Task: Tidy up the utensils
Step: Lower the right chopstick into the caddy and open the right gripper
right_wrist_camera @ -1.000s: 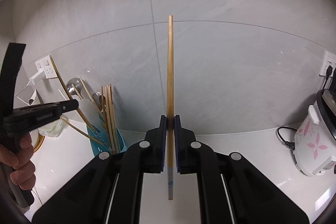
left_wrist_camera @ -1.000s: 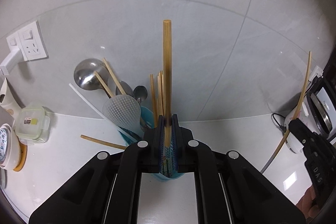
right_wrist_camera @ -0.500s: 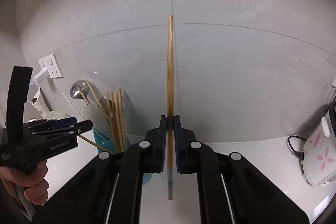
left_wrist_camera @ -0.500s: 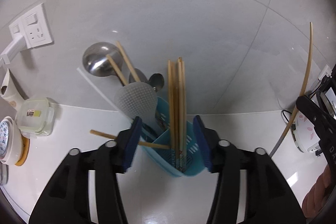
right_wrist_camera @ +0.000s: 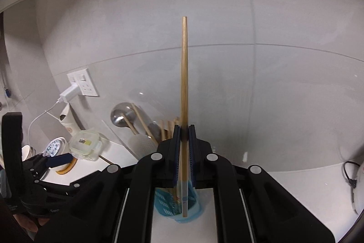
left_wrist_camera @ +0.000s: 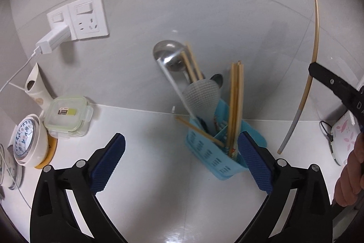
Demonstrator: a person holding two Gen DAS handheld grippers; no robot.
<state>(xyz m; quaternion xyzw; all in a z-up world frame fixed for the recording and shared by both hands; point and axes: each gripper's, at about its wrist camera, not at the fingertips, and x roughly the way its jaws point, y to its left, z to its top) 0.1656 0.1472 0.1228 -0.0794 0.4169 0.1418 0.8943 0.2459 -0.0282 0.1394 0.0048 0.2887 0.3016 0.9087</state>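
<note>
Chopstick [right_wrist_camera: 183,92] sits clamped near its lower end in my right gripper [right_wrist_camera: 184,129], above the blue caddy [left_wrist_camera: 212,155]. It looks light, stiff, smooth bamboo, so it may pivot. My left gripper [left_wrist_camera: 180,159] is opening, empty.

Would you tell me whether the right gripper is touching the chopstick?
Touching: the right wrist view shows the right gripper clamped shut on the chopstick.
</note>
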